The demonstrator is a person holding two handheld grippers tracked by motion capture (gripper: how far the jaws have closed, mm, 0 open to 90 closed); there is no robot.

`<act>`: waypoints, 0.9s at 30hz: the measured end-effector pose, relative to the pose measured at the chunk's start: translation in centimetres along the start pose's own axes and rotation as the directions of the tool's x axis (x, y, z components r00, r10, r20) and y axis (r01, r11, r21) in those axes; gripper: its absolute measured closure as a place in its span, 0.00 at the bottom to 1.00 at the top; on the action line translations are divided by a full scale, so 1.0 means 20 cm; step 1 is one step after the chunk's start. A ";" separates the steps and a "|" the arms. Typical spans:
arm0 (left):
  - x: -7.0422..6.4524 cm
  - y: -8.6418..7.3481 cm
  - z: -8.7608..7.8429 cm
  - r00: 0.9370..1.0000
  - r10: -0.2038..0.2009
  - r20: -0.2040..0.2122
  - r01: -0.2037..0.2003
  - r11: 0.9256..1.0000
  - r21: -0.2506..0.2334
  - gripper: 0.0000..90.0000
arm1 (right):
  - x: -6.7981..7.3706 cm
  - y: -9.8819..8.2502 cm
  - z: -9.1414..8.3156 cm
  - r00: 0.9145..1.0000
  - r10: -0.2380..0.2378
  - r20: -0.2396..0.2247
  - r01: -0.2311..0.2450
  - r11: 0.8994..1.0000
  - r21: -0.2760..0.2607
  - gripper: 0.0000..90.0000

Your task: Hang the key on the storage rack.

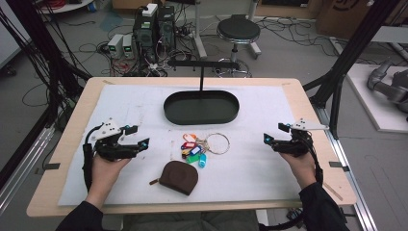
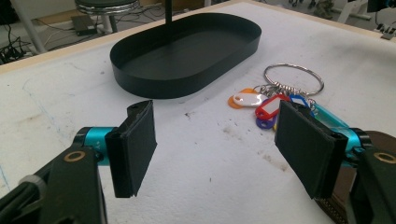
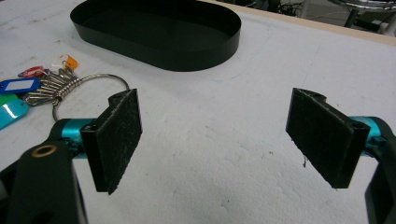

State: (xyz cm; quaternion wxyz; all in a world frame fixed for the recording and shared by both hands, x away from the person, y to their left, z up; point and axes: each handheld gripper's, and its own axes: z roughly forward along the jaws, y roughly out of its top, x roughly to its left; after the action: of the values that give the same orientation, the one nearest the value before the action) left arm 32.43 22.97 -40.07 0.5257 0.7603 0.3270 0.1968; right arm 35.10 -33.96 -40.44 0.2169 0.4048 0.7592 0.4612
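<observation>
A bunch of coloured key tags on a metal ring [image 1: 199, 146] lies at the middle of the white mat, with a brown leather pouch [image 1: 179, 176] just in front of it. Behind them stands a black oval tray [image 1: 201, 107] with an upright post. My left gripper [image 1: 136, 137] hovers at the mat's left, open, nothing between its pads [image 2: 135, 149]; the tags [image 2: 268, 106] lie ahead to its right. At the mat's right edge my right gripper [image 1: 275, 134] is open and empty too, and the ring [image 3: 88, 84] lies to its left.
The white mat [image 1: 125, 101] covers a wooden table [image 1: 77, 110]. Beyond the far edge are a round stool [image 1: 237, 30], computer boxes [image 1: 154, 26] and tangled cables on the floor. Black frame posts [image 1: 353, 48] rise at the right.
</observation>
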 end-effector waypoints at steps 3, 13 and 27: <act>0.00 0.00 0.00 1.000 -0.001 -0.002 0.001 1.000 0.002 0.32 | 0.00 0.00 0.00 1.000 0.005 0.000 -0.005 1.000 0.005 0.21; 0.00 0.00 0.00 1.000 -0.002 -0.006 0.002 1.000 0.004 0.32 | -0.01 0.00 0.00 1.000 0.008 0.002 -0.008 1.000 0.002 0.21; -0.01 0.00 0.02 1.000 -0.002 -0.004 0.002 1.000 0.012 0.32 | 0.09 0.03 0.11 0.997 0.015 -0.075 -0.013 1.000 0.023 0.43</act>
State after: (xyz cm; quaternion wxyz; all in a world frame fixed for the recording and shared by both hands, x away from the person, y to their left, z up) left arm 32.56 22.59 -40.24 0.5207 0.7626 0.3301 0.1958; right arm 35.76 -31.16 -40.84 0.1805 0.3949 0.7690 0.4691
